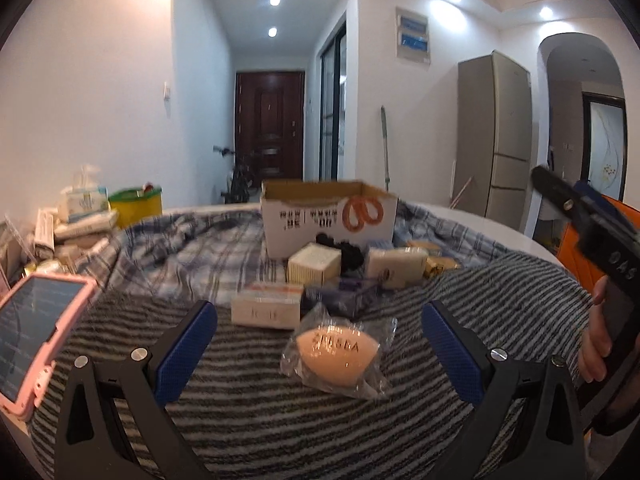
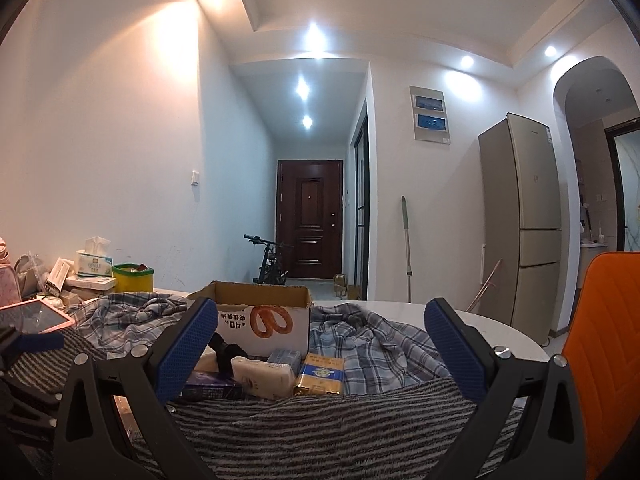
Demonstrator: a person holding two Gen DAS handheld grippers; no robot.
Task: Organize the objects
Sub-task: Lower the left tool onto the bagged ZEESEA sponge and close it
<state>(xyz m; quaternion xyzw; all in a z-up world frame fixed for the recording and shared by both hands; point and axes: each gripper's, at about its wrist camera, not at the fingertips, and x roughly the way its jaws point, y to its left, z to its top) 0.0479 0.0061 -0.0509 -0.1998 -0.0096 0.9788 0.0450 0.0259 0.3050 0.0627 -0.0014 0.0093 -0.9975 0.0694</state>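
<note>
An open cardboard box (image 1: 328, 216) stands at the back of the cloth-covered table; it also shows in the right wrist view (image 2: 260, 316). Small boxes lie before it: a cream box (image 1: 314, 264), a white packet (image 1: 396, 264), a white-orange box (image 1: 266, 306), a dark purple box (image 1: 340, 296) and a gold-blue box (image 2: 322, 374). A peach sponge in clear wrap (image 1: 336, 354) lies between the fingers of my open left gripper (image 1: 320, 344). My right gripper (image 2: 322, 348) is open and empty, raised over the striped cloth; it shows in the left wrist view (image 1: 580, 220).
A pink-cased tablet (image 1: 32, 328) lies at the left. Tissue boxes and a yellow-green tub (image 1: 136, 202) crowd the far left. An orange chair (image 2: 600, 360) stands at the right. A striped blanket (image 1: 320, 420) and plaid cloth (image 1: 180, 248) cover the table.
</note>
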